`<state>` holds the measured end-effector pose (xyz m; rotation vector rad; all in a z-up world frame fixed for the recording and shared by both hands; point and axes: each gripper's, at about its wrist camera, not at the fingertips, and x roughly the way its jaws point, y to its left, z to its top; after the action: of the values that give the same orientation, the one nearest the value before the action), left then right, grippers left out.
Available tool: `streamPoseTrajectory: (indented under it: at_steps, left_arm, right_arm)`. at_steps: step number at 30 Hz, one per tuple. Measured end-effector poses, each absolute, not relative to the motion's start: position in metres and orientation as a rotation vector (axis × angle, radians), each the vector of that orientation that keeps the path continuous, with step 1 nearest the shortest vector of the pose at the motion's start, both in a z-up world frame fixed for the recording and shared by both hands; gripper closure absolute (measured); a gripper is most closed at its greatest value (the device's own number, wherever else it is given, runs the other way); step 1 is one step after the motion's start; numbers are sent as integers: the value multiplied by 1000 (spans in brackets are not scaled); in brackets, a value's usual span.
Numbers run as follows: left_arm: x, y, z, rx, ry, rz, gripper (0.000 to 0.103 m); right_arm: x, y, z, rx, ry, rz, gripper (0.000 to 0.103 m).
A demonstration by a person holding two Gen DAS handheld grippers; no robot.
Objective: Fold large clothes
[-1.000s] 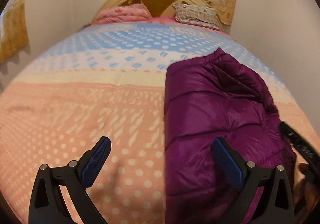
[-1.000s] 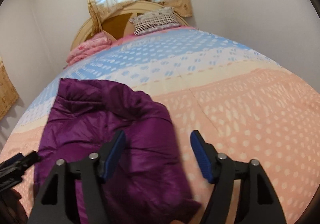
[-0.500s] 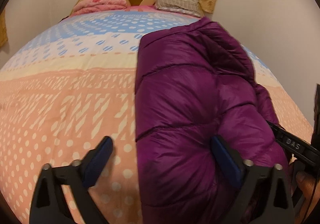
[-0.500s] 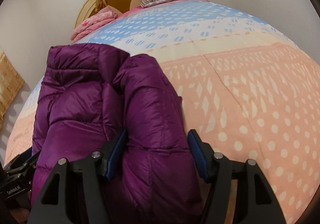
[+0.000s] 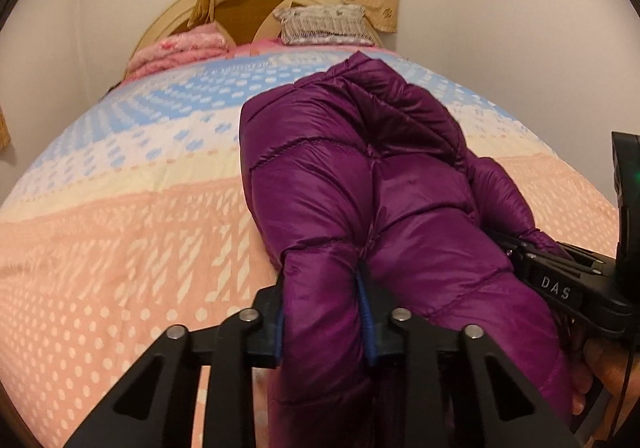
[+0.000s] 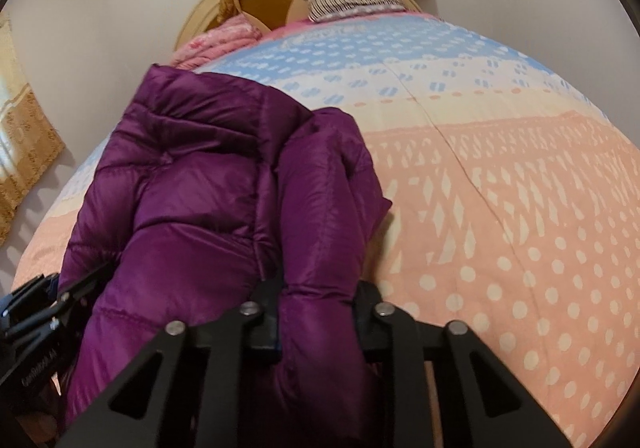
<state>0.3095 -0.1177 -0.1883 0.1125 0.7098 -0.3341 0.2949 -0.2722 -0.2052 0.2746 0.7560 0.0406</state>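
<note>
A purple quilted puffer jacket (image 5: 360, 199) lies lengthwise on the bed, its near hem towards me. My left gripper (image 5: 324, 312) is closing on the left part of that hem, and a fold of purple fabric bulges between its blue pads. In the right wrist view the same jacket (image 6: 192, 175) fills the left half. My right gripper (image 6: 318, 312) is closing on the right part of the hem, with a thick fold pinched between its fingers. Each gripper shows at the edge of the other's view, the right gripper (image 5: 560, 284) and the left gripper (image 6: 40, 312).
The bed carries a quilt (image 5: 120, 232) with pink, cream and blue dotted bands. Pink folded bedding (image 5: 180, 51) and a striped pillow (image 5: 324, 25) lie by the rounded headboard (image 5: 244, 9). Curtains hang behind it. A hand (image 5: 604, 364) holds the right gripper.
Both grippers moved in onto the jacket's near hem and narrowed from wide apart to pinching purple fabric. The jacket now bulges up between each pair of pads.
</note>
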Motion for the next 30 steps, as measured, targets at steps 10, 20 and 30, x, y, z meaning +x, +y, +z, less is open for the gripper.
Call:
streamPoseTrajectory:
  at_steps: [10,20,30]
  left_arm:
    - [265,-97,-137,139,569,-319,78]
    - [244,-45,-108,120,525,-228,78]
    - [240,9,-114,67,545,-162,82]
  right_arm:
    - [270,-246,-162,291,655,131,83]
    - [271,-186,-129,239,600,254,83]
    - [281,-140,-125,168,602,338,84]
